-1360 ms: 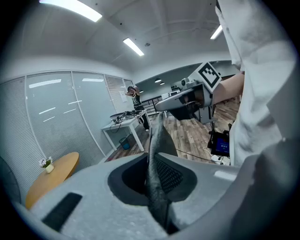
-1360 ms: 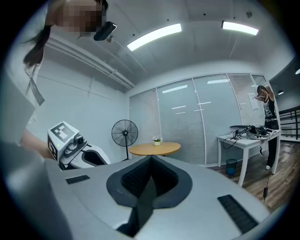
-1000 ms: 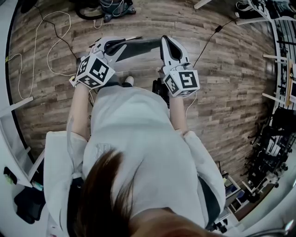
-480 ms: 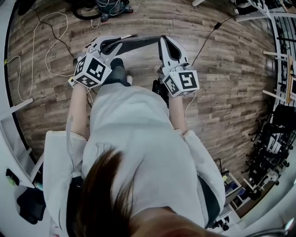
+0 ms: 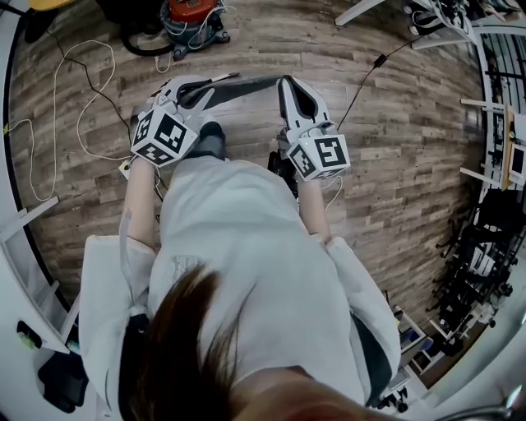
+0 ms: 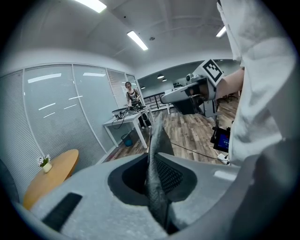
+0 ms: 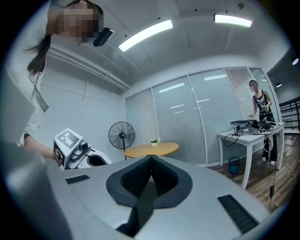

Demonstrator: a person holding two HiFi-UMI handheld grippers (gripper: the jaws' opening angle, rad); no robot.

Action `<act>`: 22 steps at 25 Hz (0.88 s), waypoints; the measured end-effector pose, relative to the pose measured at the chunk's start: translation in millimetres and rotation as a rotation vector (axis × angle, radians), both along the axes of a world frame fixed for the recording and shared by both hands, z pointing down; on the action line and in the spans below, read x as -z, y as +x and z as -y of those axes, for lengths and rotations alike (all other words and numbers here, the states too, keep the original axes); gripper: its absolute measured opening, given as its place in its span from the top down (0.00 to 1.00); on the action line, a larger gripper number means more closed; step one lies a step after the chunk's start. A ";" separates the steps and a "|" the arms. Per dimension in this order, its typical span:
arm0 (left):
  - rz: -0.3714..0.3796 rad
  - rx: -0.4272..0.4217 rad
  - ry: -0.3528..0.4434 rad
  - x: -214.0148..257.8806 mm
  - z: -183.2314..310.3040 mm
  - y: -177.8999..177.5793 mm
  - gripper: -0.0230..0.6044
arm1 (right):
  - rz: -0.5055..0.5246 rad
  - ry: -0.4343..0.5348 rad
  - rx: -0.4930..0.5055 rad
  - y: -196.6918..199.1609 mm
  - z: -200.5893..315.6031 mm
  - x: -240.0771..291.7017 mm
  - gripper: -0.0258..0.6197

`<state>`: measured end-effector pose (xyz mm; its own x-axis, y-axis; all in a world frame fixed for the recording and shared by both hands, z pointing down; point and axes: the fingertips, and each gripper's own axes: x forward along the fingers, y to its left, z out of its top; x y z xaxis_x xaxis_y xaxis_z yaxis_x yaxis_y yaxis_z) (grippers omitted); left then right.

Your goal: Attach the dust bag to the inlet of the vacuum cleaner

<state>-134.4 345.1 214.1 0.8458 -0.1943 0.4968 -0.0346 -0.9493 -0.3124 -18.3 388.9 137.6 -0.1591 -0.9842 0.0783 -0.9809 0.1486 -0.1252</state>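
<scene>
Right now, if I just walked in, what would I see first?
The left gripper and right gripper each pinch one end of a grey dust bag, held stretched between them above the wooden floor. A red vacuum cleaner stands at the head view's top.

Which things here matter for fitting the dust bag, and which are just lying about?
Job: dust bag, gripped by left gripper and right gripper; vacuum cleaner.
Lying about: black floor cable, fan, round table, white table.
</scene>
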 end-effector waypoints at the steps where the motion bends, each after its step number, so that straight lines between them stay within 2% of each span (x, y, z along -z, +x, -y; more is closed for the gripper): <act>1: -0.002 0.000 -0.002 -0.4 11.1 3.2 0.90 | -0.004 -0.003 0.002 2.7 11.7 -0.1 0.96; 10: -0.044 -0.004 -0.004 11.1 99.9 31.7 0.90 | -0.056 0.014 -0.003 28.2 100.1 23.3 0.96; 15: -0.044 0.001 -0.007 19.2 123.8 37.4 0.90 | -0.043 0.038 0.008 31.3 124.6 38.0 0.96; 22: -0.001 0.027 -0.018 7.8 143.2 39.4 0.90 | -0.013 0.045 0.022 40.6 145.7 33.2 0.96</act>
